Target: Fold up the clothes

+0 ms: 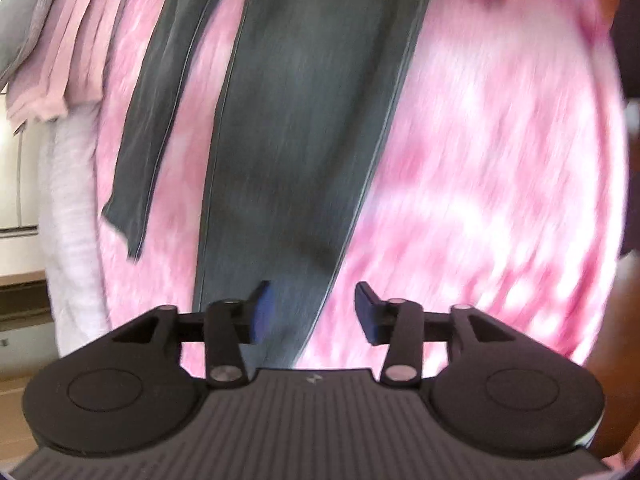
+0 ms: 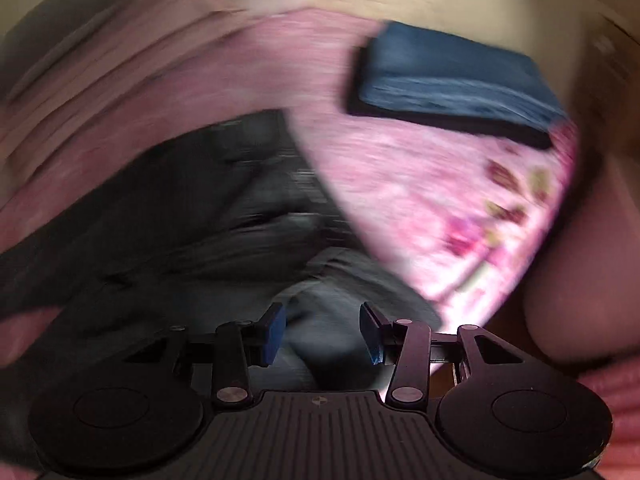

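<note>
Two grippers spread wide and empty, left gripper [image 1: 310,312] and right gripper [image 2: 323,334], dark grey trousers [image 1: 296,128] laid on pink bedspread [image 1: 480,168], folded blue stack [image 2: 460,80] blurred near far edge

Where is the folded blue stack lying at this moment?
In the right wrist view, the folded blue stack lies at the upper right on the pink floral bedcover, apart from the dark grey trousers.

The dark grey trousers [image 1: 296,128] look like matt woven denim with pale seams. Under them the pink bedspread [image 1: 480,160] is soft printed cloth. Upper right in the right wrist view, folded blue jeans [image 2: 460,76] show coarse denim. Left gripper [image 1: 310,312]: matt black plastic.
</note>
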Demonstrator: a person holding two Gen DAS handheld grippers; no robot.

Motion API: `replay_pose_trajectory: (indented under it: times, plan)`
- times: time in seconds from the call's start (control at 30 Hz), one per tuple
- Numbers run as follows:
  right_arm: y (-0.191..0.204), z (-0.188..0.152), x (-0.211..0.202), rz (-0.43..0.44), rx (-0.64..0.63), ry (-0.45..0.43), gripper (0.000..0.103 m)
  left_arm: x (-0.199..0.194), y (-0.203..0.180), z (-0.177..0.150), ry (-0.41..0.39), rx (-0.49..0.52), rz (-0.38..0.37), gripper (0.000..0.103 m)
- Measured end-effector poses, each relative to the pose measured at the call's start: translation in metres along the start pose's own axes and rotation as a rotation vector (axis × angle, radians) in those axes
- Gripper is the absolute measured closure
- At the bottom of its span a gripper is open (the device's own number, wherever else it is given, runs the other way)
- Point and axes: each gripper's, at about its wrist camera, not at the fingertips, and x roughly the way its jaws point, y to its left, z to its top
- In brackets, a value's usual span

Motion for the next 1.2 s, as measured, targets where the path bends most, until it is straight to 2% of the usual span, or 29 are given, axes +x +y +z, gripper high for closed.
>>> replay_pose_trajectory:
  times: [0.1,0.27,0.37,0.4,0.43,0.5,0.53,0.63,0.67,0.7,0.73,0.77,0.8,0.93,1.03,1.13,1.2]
  plan:
    - [0.071,-0.017,0.01,0.155,-0.197,0.045,0.058,0.022,-0.003,-0.034,0.005,0.034,0.04,0.06]
    - [0.211,-0.1,0.029,0.343,-0.714,0.173,0.058,0.056,0.006,-0.09,-0.034,0.126,0.137,0.063]
    - [0.278,-0.165,0.031,0.381,-1.062,0.155,0.053,0.076,0.011,-0.105,-0.075,0.248,0.192,0.065]
    - [0.296,-0.185,0.033,0.384,-1.173,0.146,0.041,0.078,0.012,-0.108,-0.102,0.255,0.192,0.067]
    - [0.313,-0.205,0.034,0.387,-1.284,0.136,0.036,0.078,0.013,-0.111,-0.119,0.247,0.184,0.071]
    - [0.335,-0.238,0.038,0.387,-1.443,0.105,0.036,0.077,0.012,-0.118,-0.143,0.225,0.164,0.089]
    - [0.343,-0.251,0.041,0.381,-1.505,0.087,0.036,0.076,0.011,-0.121,-0.156,0.215,0.162,0.091]
    - [0.358,-0.276,0.055,0.343,-1.626,0.02,0.037,0.076,0.008,-0.125,-0.182,0.171,0.169,0.096]
    - [0.357,-0.279,0.056,0.346,-1.648,0.008,0.04,0.076,0.011,-0.124,-0.185,0.147,0.165,0.097]
    - [0.355,-0.281,0.057,0.35,-1.669,-0.003,0.068,0.076,0.013,-0.123,-0.187,0.124,0.161,0.098]
    - [0.354,-0.284,0.058,0.354,-1.69,-0.015,0.09,0.072,0.014,-0.124,-0.19,0.107,0.16,0.099]
    - [0.353,-0.286,0.058,0.358,-1.71,-0.026,0.092,0.065,0.012,-0.126,-0.194,0.098,0.161,0.1]
    - [0.351,-0.288,0.056,0.355,-1.714,-0.028,0.101,0.057,0.01,-0.129,-0.197,0.089,0.162,0.1]
    - [0.355,-0.296,0.033,0.382,-1.732,-0.009,0.101,0.025,0.006,-0.15,-0.195,0.07,0.149,0.1]
    - [0.358,-0.303,0.014,0.403,-1.745,0.005,0.101,-0.003,-0.015,-0.169,-0.18,0.07,0.095,0.1]
    - [0.354,-0.321,0.017,0.401,-1.737,0.054,0.101,-0.017,-0.041,-0.173,-0.168,0.063,0.03,0.1]
    - [0.354,-0.327,0.022,0.393,-1.738,0.084,0.101,-0.018,-0.047,-0.172,-0.161,0.059,0.013,0.099]
